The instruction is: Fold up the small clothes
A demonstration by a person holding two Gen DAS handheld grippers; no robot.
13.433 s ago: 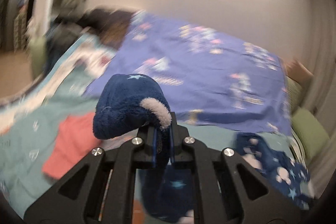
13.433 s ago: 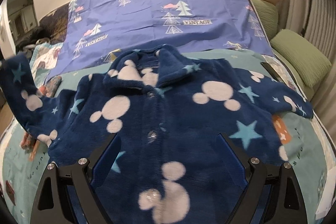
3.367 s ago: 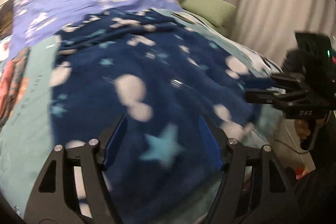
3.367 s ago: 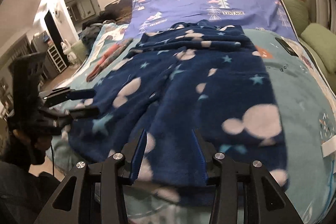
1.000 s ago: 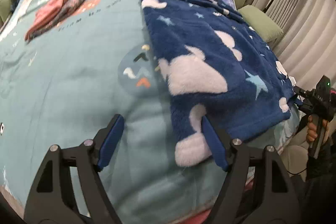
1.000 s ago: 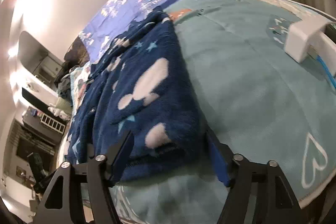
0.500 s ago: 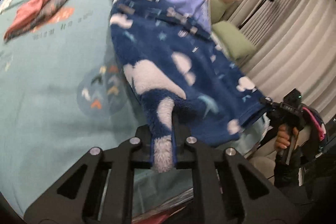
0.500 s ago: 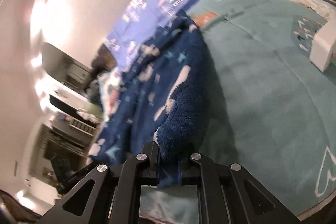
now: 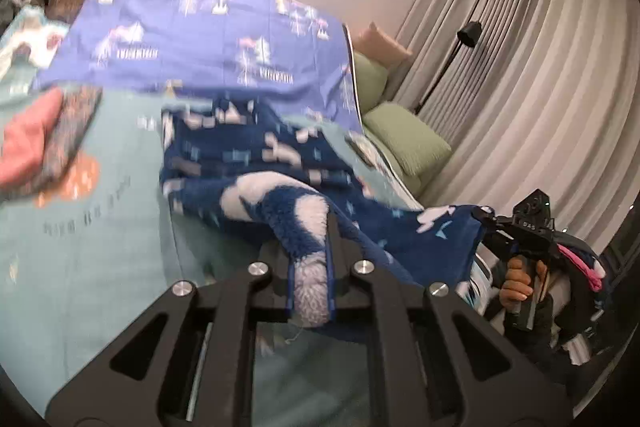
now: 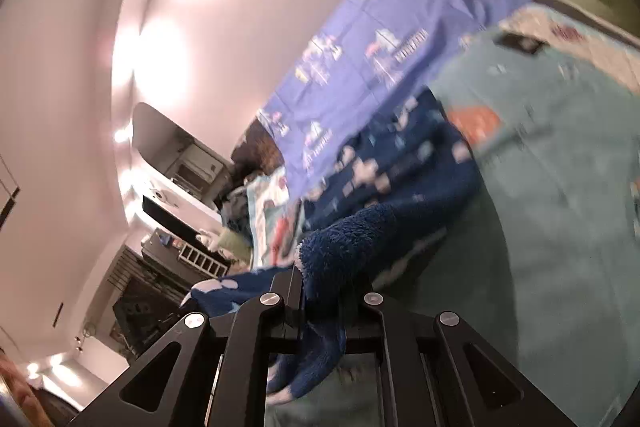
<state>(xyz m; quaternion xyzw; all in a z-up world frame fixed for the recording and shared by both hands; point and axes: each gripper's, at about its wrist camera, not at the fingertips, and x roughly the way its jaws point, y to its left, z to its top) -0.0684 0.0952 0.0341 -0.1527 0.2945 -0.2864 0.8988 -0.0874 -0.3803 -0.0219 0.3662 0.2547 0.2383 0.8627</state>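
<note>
A navy fleece pyjama top [image 9: 248, 155] with white shapes and pale stars lies on the teal bedspread [image 9: 92, 251], its near hem lifted off the bed. My left gripper [image 9: 311, 259] is shut on one hem corner, fleece bunched between the pads. My right gripper [image 10: 320, 291] is shut on the other hem corner of the pyjama top [image 10: 392, 179]. In the left wrist view the right gripper [image 9: 486, 217] shows at the right, held by a hand [image 9: 516, 283], with the hem stretched between the two. Both views are blurred.
A purple printed sheet [image 9: 200, 39] covers the head of the bed. Folded pink and patterned clothes [image 9: 44, 135] lie at the left. Green pillows [image 9: 404, 139] sit beside the curtains [image 9: 520, 75], near a floor lamp [image 9: 468, 35]. Shelves and furniture [image 10: 172, 219] stand past the bed's far side.
Both grippers, open a second ago around the hem corners, have shut on them and risen, lifting the near hem off the bed. Both views tilted up toward the headboard.
</note>
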